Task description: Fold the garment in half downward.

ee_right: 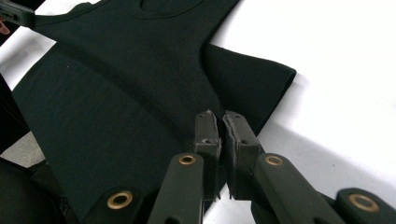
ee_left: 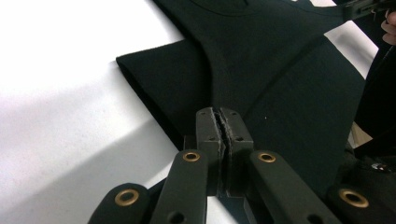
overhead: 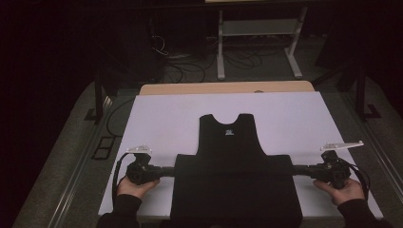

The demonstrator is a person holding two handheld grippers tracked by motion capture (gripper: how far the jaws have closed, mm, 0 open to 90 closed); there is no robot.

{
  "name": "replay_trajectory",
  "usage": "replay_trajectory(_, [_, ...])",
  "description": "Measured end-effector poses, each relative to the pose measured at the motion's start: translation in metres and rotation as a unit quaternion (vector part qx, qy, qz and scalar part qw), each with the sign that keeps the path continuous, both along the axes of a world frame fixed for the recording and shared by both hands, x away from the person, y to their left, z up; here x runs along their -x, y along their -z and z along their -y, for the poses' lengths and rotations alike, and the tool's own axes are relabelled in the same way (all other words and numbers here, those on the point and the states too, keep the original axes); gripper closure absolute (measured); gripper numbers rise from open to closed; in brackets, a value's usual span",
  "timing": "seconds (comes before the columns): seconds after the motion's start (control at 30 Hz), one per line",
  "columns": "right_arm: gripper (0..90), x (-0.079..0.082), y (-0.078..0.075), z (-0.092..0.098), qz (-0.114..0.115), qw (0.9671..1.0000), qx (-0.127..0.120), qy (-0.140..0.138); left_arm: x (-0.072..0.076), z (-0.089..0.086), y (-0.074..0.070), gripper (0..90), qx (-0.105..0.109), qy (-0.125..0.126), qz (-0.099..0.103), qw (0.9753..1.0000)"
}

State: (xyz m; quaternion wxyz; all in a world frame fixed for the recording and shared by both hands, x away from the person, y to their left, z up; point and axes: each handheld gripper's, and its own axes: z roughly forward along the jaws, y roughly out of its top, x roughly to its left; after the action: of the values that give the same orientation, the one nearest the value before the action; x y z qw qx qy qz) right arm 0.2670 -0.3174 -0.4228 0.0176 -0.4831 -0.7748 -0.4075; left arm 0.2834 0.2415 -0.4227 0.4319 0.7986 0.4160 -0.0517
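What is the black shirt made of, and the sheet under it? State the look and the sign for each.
The black shirt looks like soft knit fabric, probably cotton, matt: it drapes in folds, and a fine weave and stitched seams show in the gripper views. The white sheet under it looks like smooth paper or plastic with a slight sheen; which one is unclear. The left gripper and right gripper pinch the shirt's edges.

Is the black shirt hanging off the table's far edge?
No, the black shirt lies on the white table, its collar short of the far edge.

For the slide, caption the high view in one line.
Two handheld grippers, left gripper and right gripper, pinch opposite side edges of a black sleeveless top being folded on a white table.
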Motion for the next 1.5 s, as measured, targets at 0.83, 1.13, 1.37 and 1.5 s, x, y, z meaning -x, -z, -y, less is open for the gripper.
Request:
replay_trajectory(0.83, [82.8,0.002,0.008,-0.006,-0.047,0.9984,0.025,-0.018,-0.002,0.004,0.010,86.4,-0.025,0.007,-0.043,0.9988])
replay_trajectory(1.13, [82.0,0.000,0.011,-0.010,-0.065,0.9967,0.041,-0.027,-0.002,0.006,0.010,85.0,-0.028,0.022,-0.031,0.9989])
replay_trajectory(1.37, [75.5,0.002,0.007,-0.010,-0.040,0.9978,0.046,-0.026,-0.002,0.004,0.009,73.9,-0.030,0.014,-0.017,0.9993])
replay_trajectory(1.5, [68.9,0.003,0.004,-0.009,-0.023,0.9985,0.047,-0.017,-0.002,0.003,0.008,66.1,-0.026,0.006,-0.009,0.9996])
